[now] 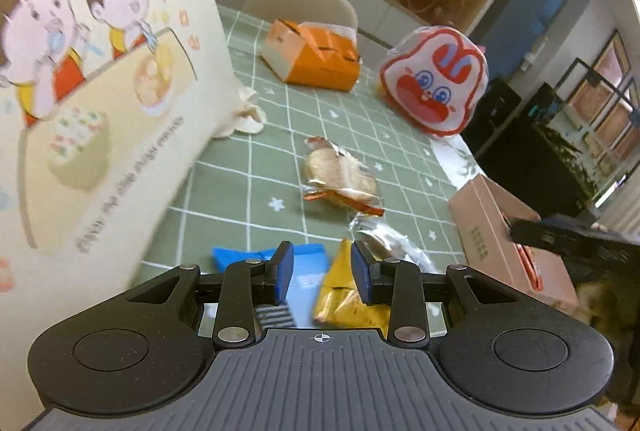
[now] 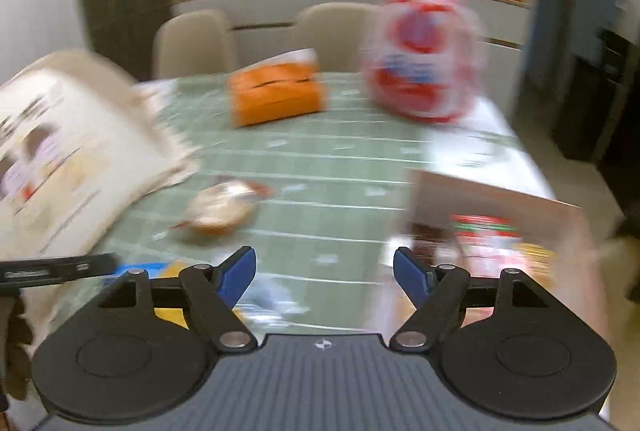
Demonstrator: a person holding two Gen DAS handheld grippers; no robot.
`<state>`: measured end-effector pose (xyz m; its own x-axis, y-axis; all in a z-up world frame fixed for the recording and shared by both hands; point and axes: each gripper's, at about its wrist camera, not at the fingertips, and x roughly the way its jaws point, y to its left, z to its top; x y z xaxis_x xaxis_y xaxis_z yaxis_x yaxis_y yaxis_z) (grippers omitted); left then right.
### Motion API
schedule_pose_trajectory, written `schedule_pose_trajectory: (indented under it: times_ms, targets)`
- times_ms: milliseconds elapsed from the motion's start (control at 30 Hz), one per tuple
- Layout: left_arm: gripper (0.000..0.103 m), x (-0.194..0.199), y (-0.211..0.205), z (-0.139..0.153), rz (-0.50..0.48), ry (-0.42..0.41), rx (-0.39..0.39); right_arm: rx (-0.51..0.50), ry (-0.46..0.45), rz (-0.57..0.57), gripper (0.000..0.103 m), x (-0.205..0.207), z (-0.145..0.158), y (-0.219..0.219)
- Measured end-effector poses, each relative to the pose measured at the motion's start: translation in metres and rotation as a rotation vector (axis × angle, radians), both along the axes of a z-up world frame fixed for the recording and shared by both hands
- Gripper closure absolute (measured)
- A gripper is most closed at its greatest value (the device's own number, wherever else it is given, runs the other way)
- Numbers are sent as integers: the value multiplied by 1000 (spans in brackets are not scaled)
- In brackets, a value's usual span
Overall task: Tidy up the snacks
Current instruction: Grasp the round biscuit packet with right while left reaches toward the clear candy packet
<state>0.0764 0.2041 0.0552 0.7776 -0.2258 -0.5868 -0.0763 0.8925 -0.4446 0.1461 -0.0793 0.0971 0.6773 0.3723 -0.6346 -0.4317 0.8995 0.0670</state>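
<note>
Left wrist view: the left claw [image 1: 322, 271] stands part open over a yellow packet [image 1: 348, 305] and a blue packet [image 1: 304, 271], pinching neither. Beyond the yellow packet lies a clear-wrapped bun [image 1: 340, 179] on the green checked bench [image 1: 280, 151]; farther still, an orange box [image 1: 316, 57]. The right claw [image 2: 324, 277] gapes empty, beside the pink box [image 2: 500, 231] of snacks.
</note>
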Motion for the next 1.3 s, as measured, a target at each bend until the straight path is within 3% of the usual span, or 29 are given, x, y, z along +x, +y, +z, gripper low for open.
schedule_pose_trajectory:
  times_ms: [133,267,400,467,533,700,800,867,933,967,1000,1033,1067,1167,1300]
  targets:
    - [67,-11,5,-1,6,-30,11,22,52,102,22,21,-9,60]
    - [67,-12,12,-11,3,-8,-55,79,167,56,22,66,-30,112]
    - [67,-14,14,-13,10,-6,-61,-13,178,-58,21,106,-58,161]
    - [67,-14,14,-13,7,-4,-68,-94,136,-106,20,115,-67,175]
    - [67,-15,11,-14,-10,0,-71,-163,113,-93,21,113,-70,180]
    - [67,-14,0,-17,-53,7,-61,-230,97,27,63,83,-60,160]
    - [67,-12,-5,-20,-46,18,-50,-220,96,84,77,56,-49,135]
    - [67,-11,-9,-21,-57,23,-48,-220,97,91,76,41,-45,119]
    - [67,-12,-16,-20,-73,22,-33,-200,70,102,72,33,-38,106]
    - [67,-13,-20,-20,-80,20,-18,-191,57,106,53,33,-35,102]
    - [67,-13,-23,-19,-85,20,-4,-177,42,106,24,35,-32,99]
    - [67,-13,-25,-19,-93,21,7,-159,23,108,12,38,-30,97]
    - [67,-14,-27,-18,-107,22,14,-140,3,119,8,42,-29,96]
    - [67,-14,-30,-19,-156,32,-7,-150,-38,99,8,60,-38,103]
    - [68,-17,-34,-19,-219,41,-36,-134,12,109,8,89,-60,115]
